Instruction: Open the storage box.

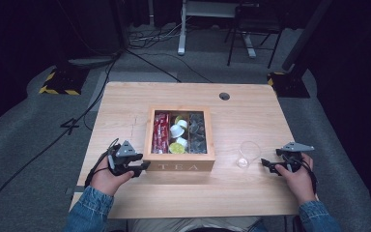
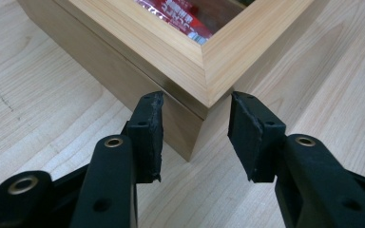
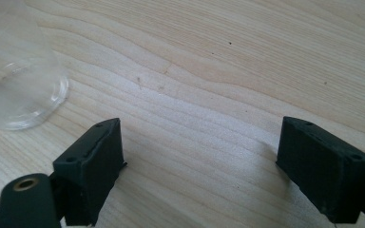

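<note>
A square light wooden tea box (image 1: 179,166) sits mid-table. The left gripper (image 2: 196,137), part open, straddles its near-left corner without gripping; closing squarely should pinch it. The right gripper (image 3: 199,166) gapes empty.

Pale wooden tea box (image 1: 179,166), red packets (image 1: 160,133) inside.

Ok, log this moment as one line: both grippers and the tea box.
left gripper: open, jaws astride tea box near-left corner, not pressing | right gripper: open, over bare table | glass cup: upright, right of box
</note>
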Demonstrator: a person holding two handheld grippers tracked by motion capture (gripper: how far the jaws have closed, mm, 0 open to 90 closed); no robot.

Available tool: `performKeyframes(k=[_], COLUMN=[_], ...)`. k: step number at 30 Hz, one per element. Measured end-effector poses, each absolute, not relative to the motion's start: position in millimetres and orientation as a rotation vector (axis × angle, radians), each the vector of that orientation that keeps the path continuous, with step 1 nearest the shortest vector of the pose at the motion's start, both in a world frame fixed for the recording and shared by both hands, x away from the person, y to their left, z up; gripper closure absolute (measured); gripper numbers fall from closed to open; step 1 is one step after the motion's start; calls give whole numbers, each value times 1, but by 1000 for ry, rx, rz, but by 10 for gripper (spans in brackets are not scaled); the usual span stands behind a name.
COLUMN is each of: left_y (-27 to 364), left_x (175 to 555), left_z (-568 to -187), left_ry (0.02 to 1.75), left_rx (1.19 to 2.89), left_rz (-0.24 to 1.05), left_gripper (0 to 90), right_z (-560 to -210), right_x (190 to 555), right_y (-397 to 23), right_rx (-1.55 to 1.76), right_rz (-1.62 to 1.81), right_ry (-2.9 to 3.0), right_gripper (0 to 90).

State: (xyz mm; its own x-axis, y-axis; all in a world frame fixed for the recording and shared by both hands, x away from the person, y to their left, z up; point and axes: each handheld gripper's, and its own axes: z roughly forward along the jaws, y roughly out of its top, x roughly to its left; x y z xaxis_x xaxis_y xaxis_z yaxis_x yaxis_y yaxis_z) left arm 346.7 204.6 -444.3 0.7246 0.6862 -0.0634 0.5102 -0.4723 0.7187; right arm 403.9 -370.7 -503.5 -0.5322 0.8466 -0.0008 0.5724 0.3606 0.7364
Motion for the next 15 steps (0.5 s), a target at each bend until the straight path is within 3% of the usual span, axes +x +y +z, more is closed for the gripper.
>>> performKeyframes(k=[11, 14, 15], left_y=[205, 204, 204], left_x=[347, 348, 348], left_z=[-442, -440, -438], left_ry=[886, 879, 870], left_rx=[2192, 2204, 2212], left_rz=[304, 310, 307], left_gripper=[597, 605, 611], right_z=[-503, -503, -501], right_x=[403, 403, 401], right_y=[-370, -369, -368], right_rx=[1234, 1251, 1257], right_rz=[984, 984, 981], right_ry=[2249, 2231, 2234], right_gripper=[162, 211, 291])
